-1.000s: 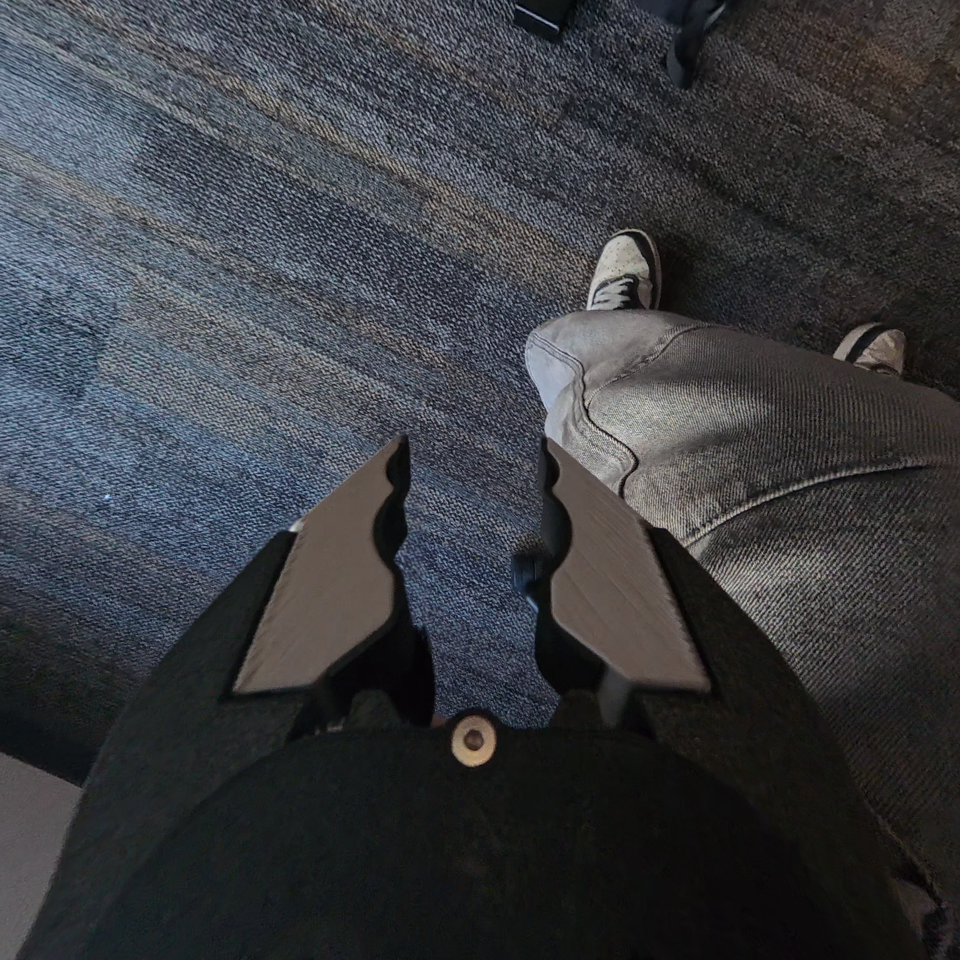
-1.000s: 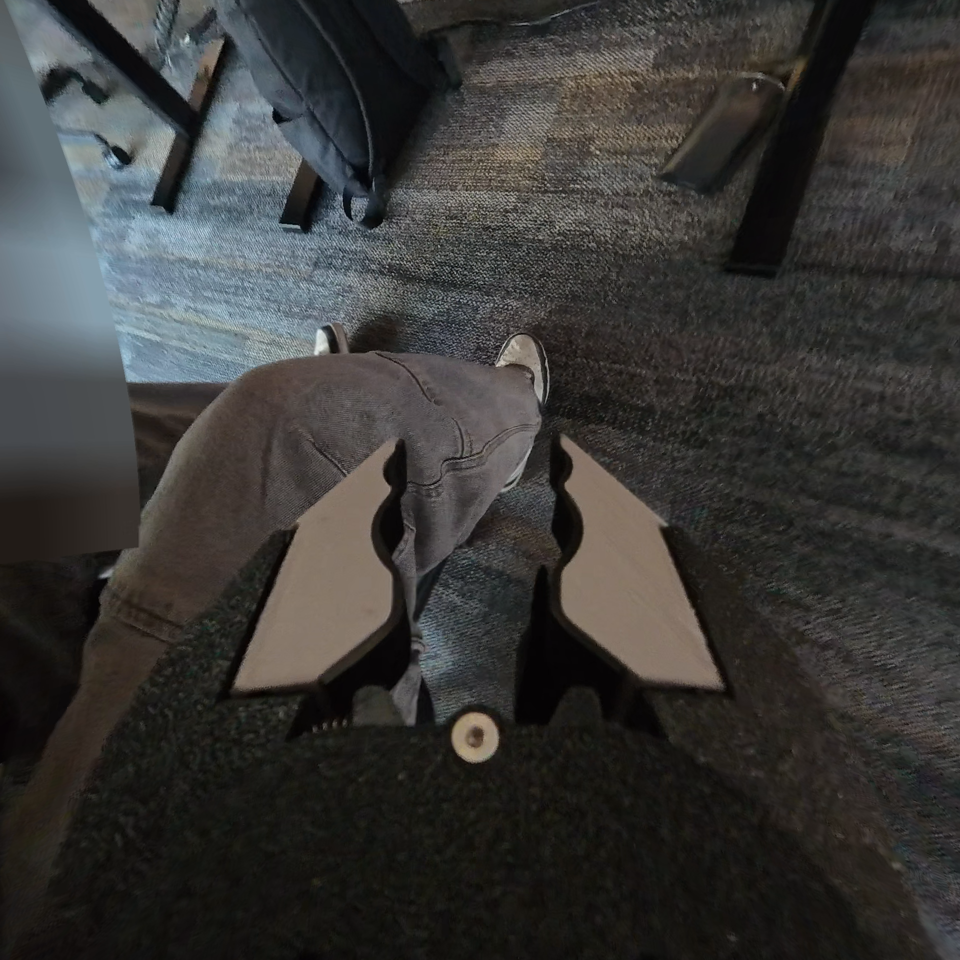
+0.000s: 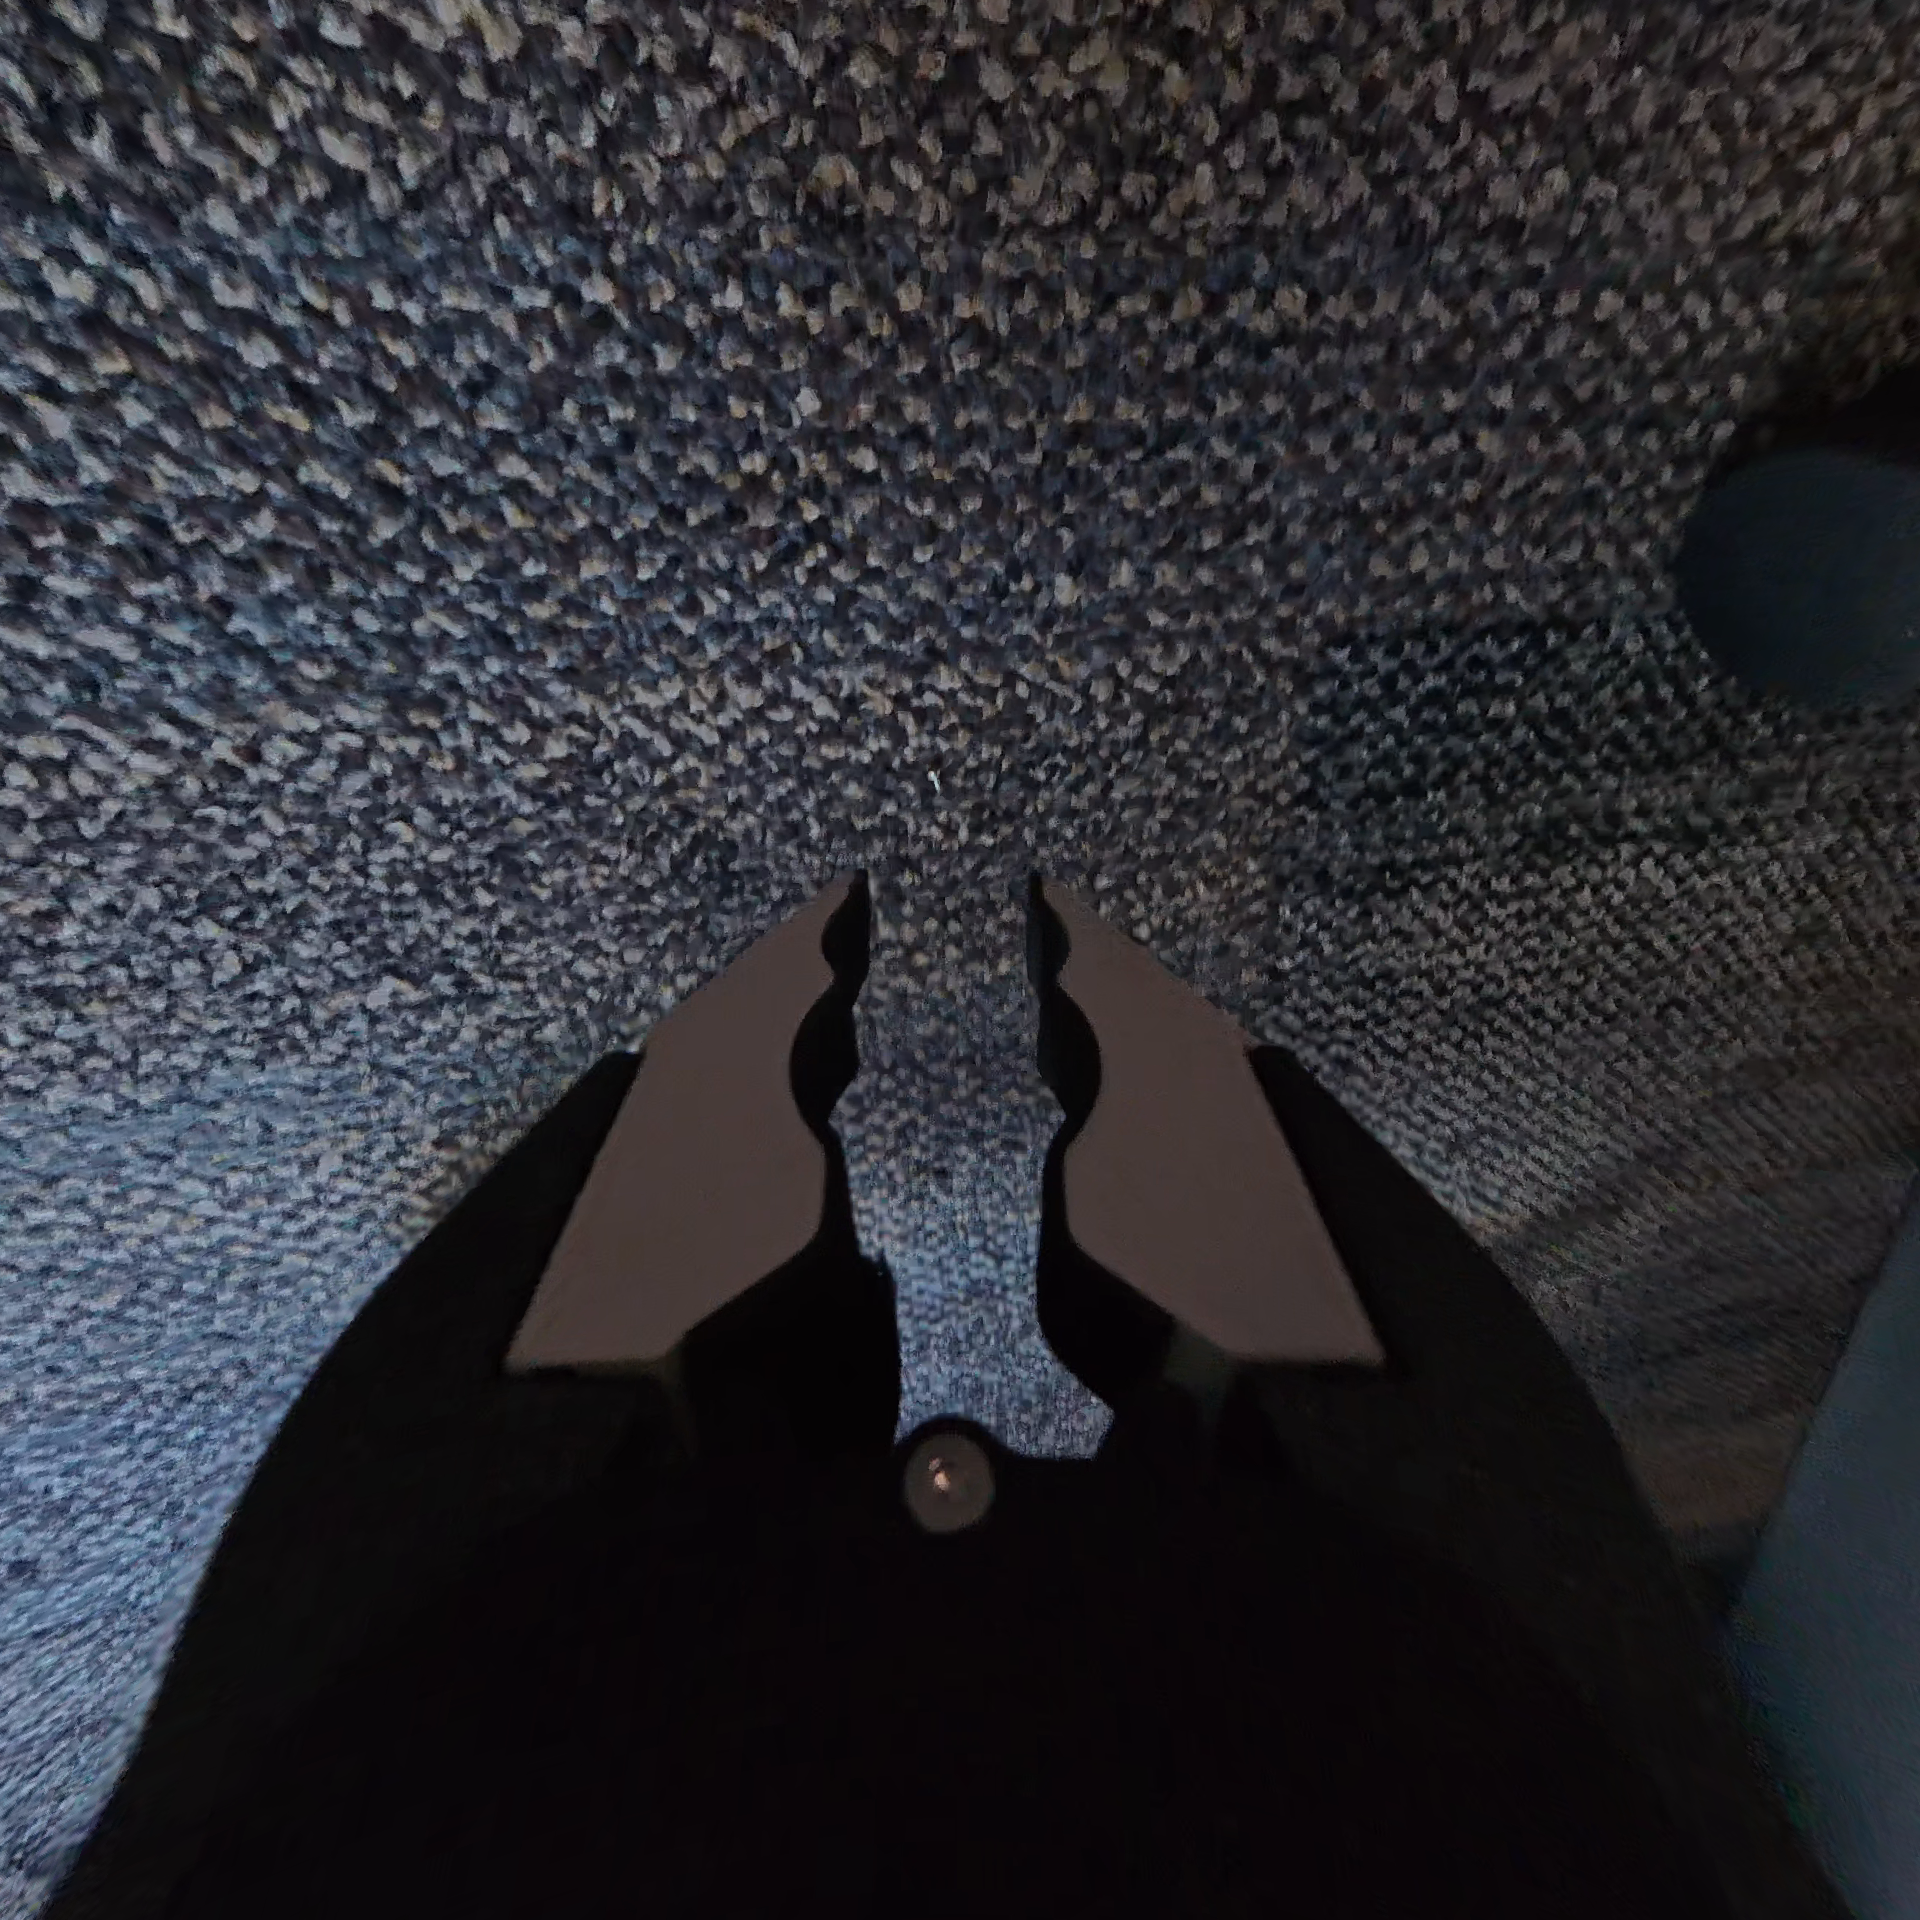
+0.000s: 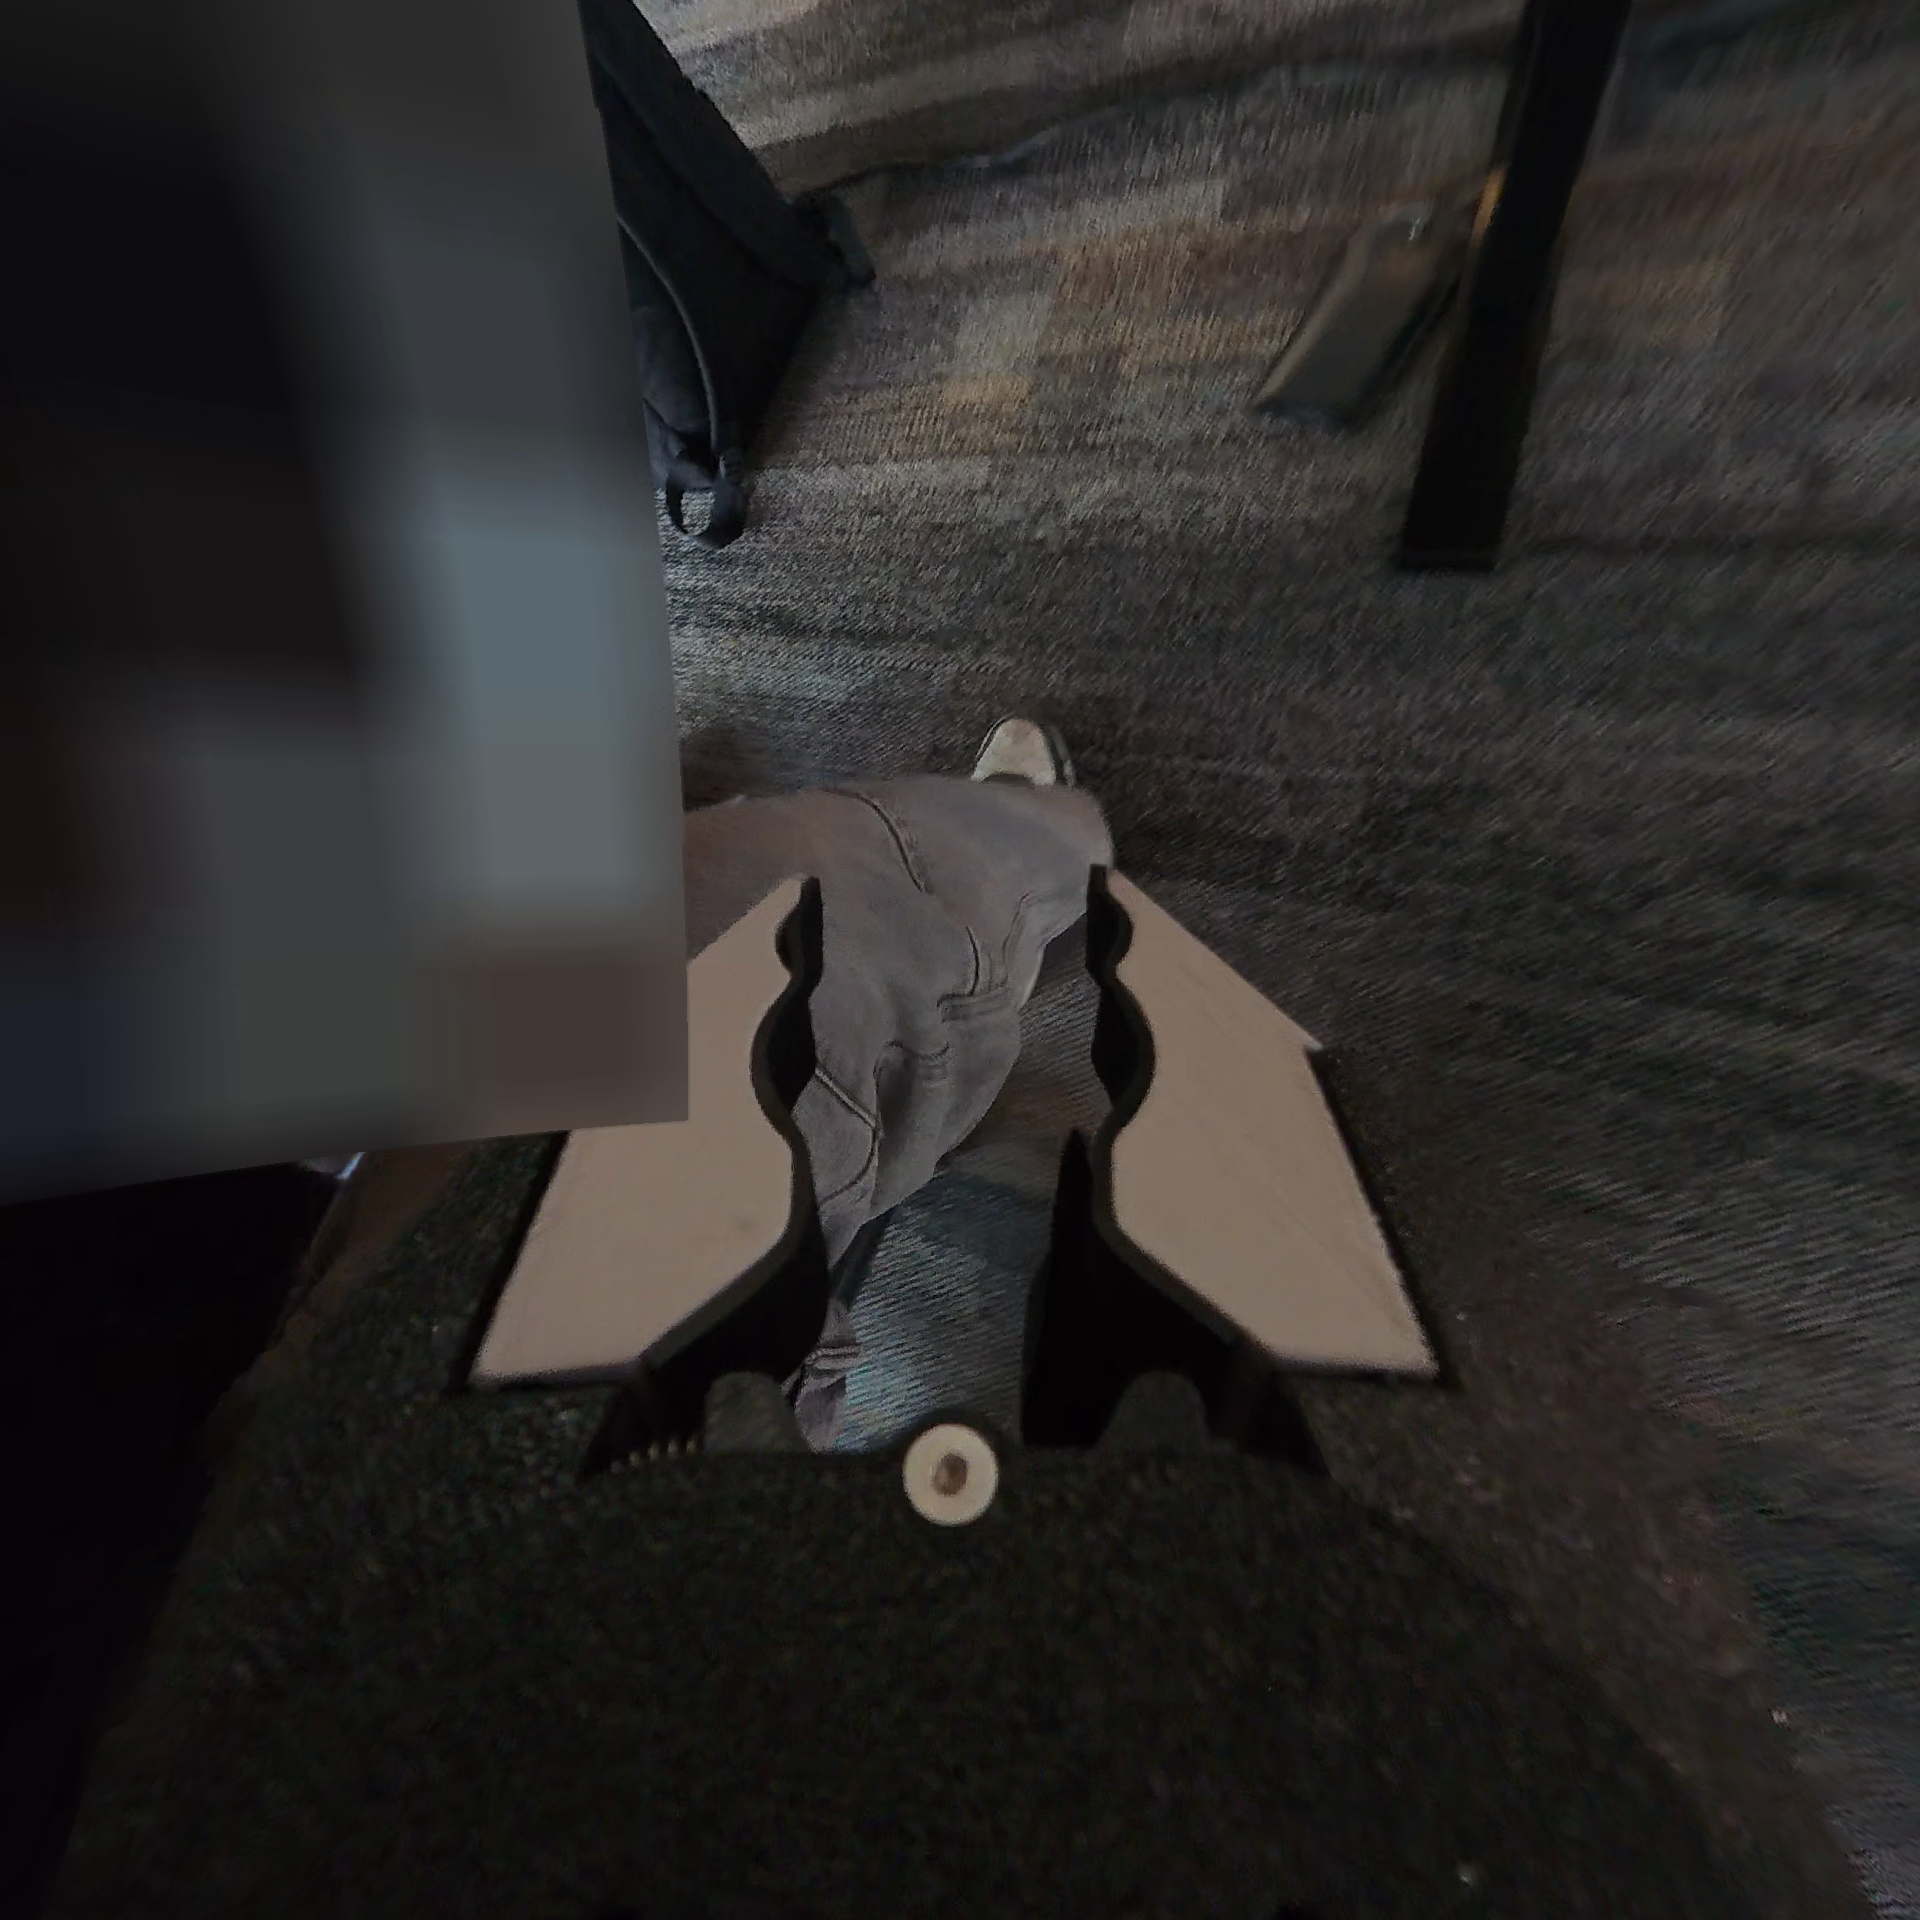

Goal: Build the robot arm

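Not much going on here. The left gripper (image 3: 948, 883) is pointed straight down and held very close to the carpet (image 3: 935, 416), close enough that the single loops of the pile can be made out. Its jaws are set a narrow way apart and nothing is held between them, only carpet is seen in the gap. A dark round shape (image 3: 1808, 582) is caught at the right edge; what it is cannot be told.

The right gripper (image 4: 951, 883) is held higher and angled forward, jaws spread fairly wide and nothing gripped. Through the gap a grey trouser leg (image 4: 935, 935) is seen, well below the fingers and not touched, with a pale shoe (image 4: 1023, 748) just past it. Farther off, a black bag (image 4: 707, 312) is propped up on the left, a black table leg (image 4: 1486, 312) is planted on the right, and a flat dark thing (image 4: 1351, 322) is lying just beside that leg. The view is smeared, so fine detail is lost.
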The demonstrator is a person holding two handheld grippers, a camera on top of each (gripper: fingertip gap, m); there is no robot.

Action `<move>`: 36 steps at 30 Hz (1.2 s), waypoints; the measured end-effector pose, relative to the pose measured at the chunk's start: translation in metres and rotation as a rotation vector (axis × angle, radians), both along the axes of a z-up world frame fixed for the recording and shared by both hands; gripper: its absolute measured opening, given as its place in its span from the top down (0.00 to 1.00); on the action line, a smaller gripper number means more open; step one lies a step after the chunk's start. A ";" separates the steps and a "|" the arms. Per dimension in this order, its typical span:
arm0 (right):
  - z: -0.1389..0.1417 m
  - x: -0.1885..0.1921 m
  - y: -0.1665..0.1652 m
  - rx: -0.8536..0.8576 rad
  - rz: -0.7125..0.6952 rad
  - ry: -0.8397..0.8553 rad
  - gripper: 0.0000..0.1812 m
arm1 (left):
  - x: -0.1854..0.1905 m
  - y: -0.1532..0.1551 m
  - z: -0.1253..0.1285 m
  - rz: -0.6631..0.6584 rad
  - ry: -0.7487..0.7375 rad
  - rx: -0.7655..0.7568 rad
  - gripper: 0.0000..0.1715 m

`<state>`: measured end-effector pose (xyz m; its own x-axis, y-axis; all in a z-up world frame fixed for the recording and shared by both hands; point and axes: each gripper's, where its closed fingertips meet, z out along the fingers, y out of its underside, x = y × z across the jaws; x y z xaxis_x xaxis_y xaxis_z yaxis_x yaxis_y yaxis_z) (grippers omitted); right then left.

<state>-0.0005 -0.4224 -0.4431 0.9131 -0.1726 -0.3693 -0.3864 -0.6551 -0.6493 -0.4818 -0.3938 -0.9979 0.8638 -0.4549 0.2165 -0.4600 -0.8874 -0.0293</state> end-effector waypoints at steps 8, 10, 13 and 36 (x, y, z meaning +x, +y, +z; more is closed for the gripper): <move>-0.028 0.017 -0.013 -0.089 -0.063 0.026 0.73 | 0.003 0.000 -0.039 0.089 0.039 0.027 0.88; -0.033 0.015 -0.015 -0.103 -0.062 0.043 0.73 | 0.002 0.000 -0.039 0.086 0.032 0.047 0.89; -0.039 0.015 -0.015 -0.126 -0.060 0.049 0.73 | 0.000 0.001 -0.039 0.070 0.055 0.062 0.91; -0.062 0.006 -0.013 -0.202 -0.014 0.096 0.74 | 0.012 0.002 -0.041 0.010 0.114 0.074 0.96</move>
